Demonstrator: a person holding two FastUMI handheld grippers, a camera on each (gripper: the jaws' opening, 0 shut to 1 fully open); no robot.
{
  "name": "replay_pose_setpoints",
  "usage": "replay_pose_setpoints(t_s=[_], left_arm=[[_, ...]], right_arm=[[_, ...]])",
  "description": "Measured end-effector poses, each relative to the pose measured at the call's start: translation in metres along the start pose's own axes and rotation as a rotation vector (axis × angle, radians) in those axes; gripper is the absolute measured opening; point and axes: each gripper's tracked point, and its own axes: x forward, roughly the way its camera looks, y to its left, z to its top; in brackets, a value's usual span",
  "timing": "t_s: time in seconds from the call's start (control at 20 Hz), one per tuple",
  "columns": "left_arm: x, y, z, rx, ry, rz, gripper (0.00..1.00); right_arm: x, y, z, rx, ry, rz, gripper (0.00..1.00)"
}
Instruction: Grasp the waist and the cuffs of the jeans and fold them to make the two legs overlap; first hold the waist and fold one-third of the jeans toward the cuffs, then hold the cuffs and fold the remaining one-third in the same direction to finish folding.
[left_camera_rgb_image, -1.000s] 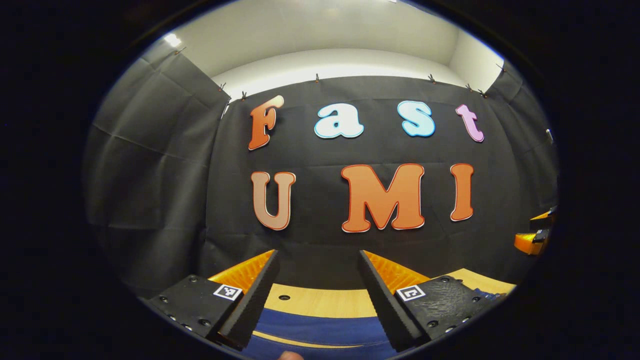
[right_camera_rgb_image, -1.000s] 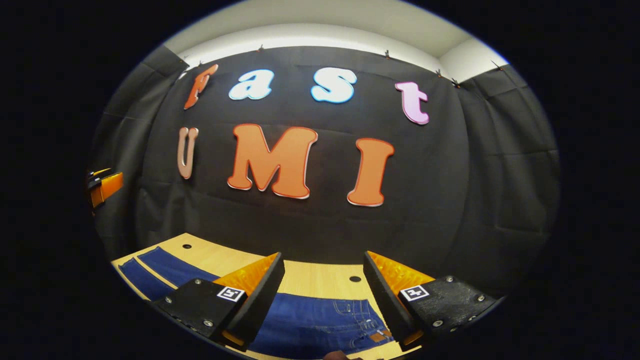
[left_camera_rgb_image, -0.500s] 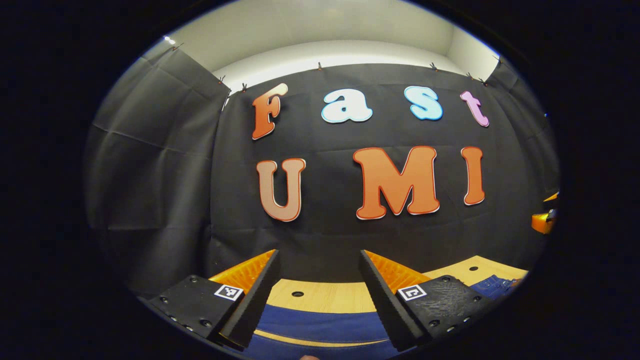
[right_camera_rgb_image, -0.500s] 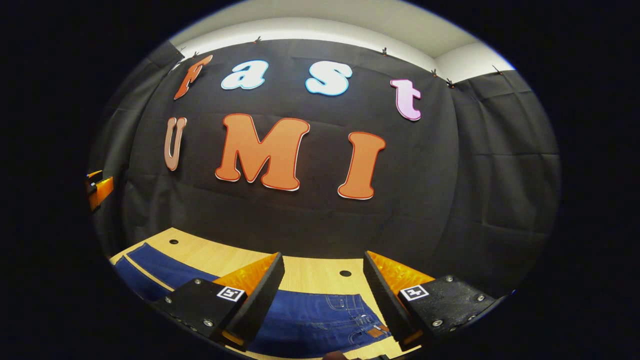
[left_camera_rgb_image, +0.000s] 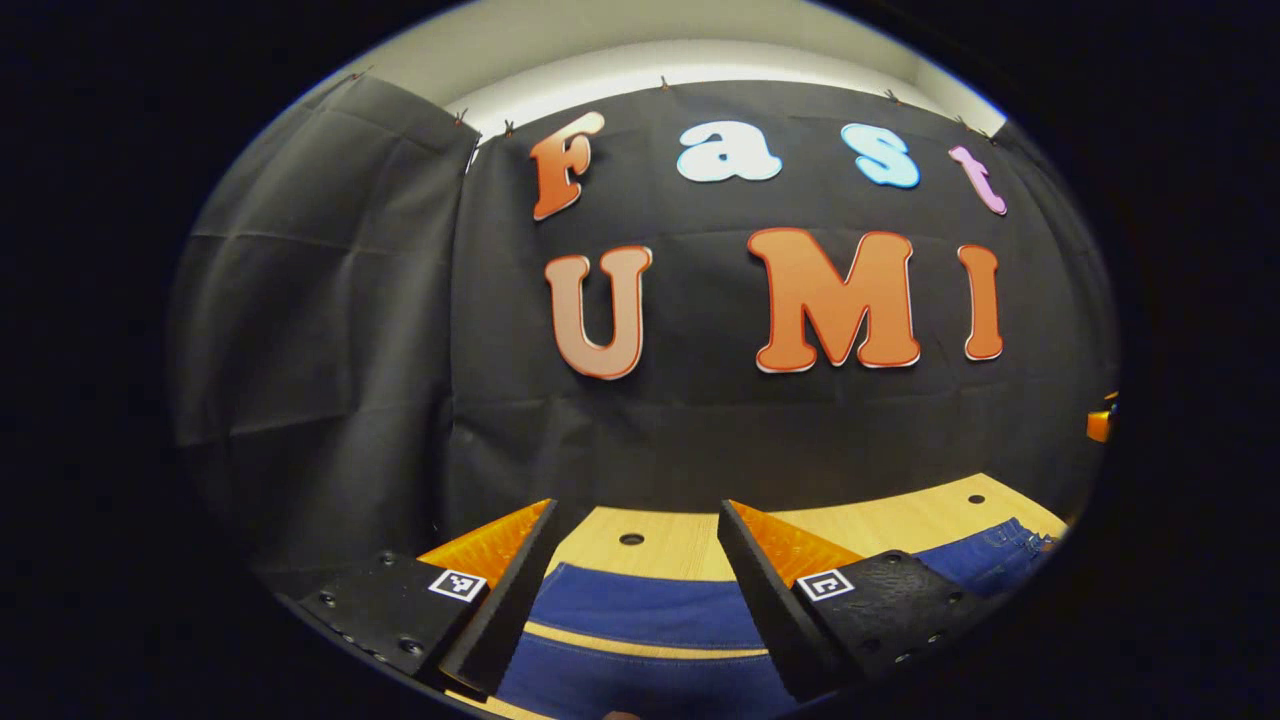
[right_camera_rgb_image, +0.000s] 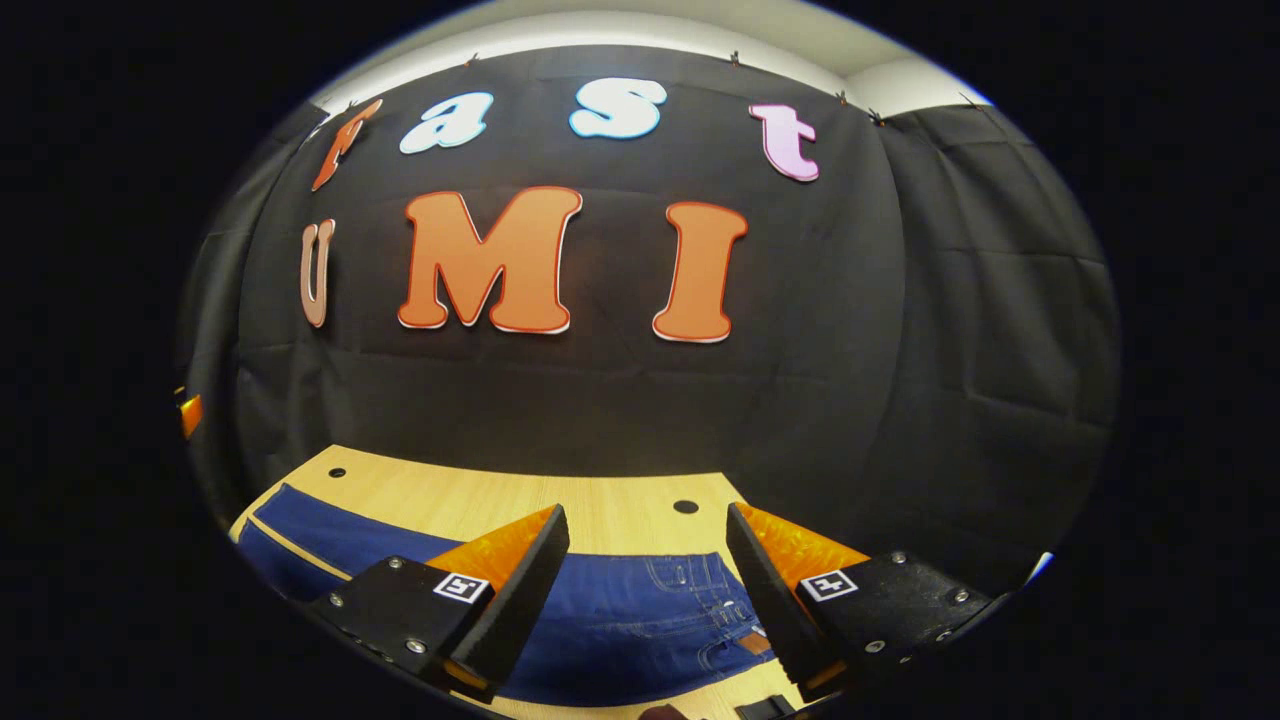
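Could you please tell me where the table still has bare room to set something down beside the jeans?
Bare wood runs along the table between the jeans and the black cloth wall, around the holes. In the left gripper view a thin wood strip shows between the two legs. Nearer, denim covers the surface under the open left gripper and right gripper.

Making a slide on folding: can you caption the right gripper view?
Open right claw poised above the waist end of blue jeans lying flat on a wooden table.

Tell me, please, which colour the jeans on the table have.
The jeans are dark blue, on a light wooden table. The right gripper view shows them best.
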Motion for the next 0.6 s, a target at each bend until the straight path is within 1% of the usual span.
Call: replay_pose_setpoints(t_s=[0.1, 0.15, 0.2, 0.3, 0.45, 0.6], left_arm=[[0.005, 0.012, -0.014, -0.026, 0.049, 0.01, 0.96], [0.007, 0.019, -0.022, -0.037, 0.075, 0.017, 0.97], [0.009, 0.027, -0.029, -0.051, 0.097, 0.029, 0.97], [0.01, 0.041, -0.047, -0.09, 0.152, 0.043, 0.96], [0.01, 0.061, -0.079, -0.174, 0.237, 0.072, 0.98], [0.006, 0.077, -0.115, -0.271, 0.345, 0.101, 0.97]], right_arm=[[0.004, -0.005, -0.014, 0.034, 0.046, -0.001, 0.97], [0.006, -0.006, -0.02, 0.055, 0.069, 0.004, 1.0], [0.007, -0.007, -0.027, 0.076, 0.093, 0.005, 0.97], [0.01, -0.013, -0.042, 0.111, 0.144, -0.004, 0.97], [0.016, -0.026, -0.069, 0.189, 0.227, -0.018, 0.98], [0.019, -0.031, -0.096, 0.292, 0.314, -0.017, 0.97]])
